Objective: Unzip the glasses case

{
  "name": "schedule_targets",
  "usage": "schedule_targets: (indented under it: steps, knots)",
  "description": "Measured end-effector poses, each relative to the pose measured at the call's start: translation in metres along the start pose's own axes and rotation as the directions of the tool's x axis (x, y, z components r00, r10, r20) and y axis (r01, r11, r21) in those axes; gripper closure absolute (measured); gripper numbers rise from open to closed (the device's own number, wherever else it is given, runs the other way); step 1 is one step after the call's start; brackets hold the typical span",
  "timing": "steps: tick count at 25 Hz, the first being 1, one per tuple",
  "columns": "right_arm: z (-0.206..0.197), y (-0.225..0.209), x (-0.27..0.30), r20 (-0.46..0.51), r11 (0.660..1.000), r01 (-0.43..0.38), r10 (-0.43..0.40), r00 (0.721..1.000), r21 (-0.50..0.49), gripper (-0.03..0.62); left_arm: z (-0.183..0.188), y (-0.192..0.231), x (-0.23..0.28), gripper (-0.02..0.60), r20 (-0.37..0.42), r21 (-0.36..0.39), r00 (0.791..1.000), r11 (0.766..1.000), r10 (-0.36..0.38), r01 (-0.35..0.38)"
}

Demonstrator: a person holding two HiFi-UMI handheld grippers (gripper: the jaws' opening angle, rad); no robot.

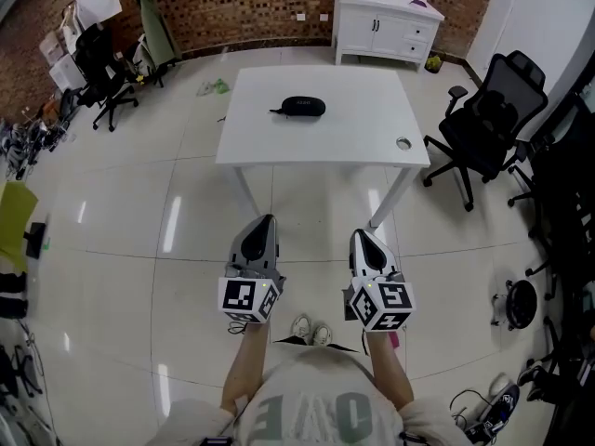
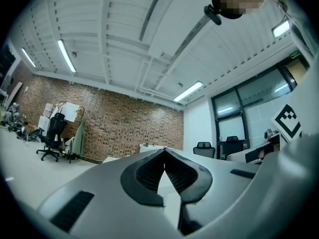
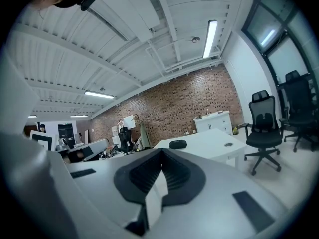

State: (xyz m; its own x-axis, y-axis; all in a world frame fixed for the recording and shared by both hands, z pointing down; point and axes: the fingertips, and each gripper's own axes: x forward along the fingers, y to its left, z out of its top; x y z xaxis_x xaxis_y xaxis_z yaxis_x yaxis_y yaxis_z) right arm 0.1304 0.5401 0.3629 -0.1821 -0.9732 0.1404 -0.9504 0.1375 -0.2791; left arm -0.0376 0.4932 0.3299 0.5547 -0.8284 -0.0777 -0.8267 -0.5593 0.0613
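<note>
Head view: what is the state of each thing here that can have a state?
Case: closed, flat on the table, untouched.
Left gripper: shut, empty, short of the table.
Right gripper: shut, empty, short of the table.
Cabinet: doors closed.

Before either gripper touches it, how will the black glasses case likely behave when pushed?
The glasses case lies low and oblong on the smooth white table, so a push would probably slide or spin it rather than tip it. Its even, domed outline suggests a stiff shell. Being small, it is likely light.
</note>
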Motion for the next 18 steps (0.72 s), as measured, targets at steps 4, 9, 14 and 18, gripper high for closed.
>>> schedule_targets:
  steps: [4,9,14,18]
  knots:
    - [-0.001,0.003,0.003,-0.004,1.000,0.005,-0.005,1.000,-0.017,0.595,-0.002,0.004,-0.002,0.577,-0.008,0.006,1.000,1.000,0.000,0.000]
    - [-0.003,0.006,0.003,-0.007,1.000,0.005,-0.005,1.000,-0.014,0.595,-0.004,0.008,-0.006,0.577,-0.016,0.005,1.000,1.000,0.007,-0.006]
    - [-0.004,0.011,0.005,-0.012,1.000,0.001,-0.002,1.000,-0.022,0.595,-0.005,0.011,-0.008,0.577,-0.021,0.003,1.000,1.000,0.011,-0.010]
    - [-0.004,0.010,0.004,-0.013,1.000,0.002,-0.003,1.000,-0.022,0.595,-0.008,0.011,-0.009,0.577,-0.021,0.001,1.000,1.000,0.014,-0.014]
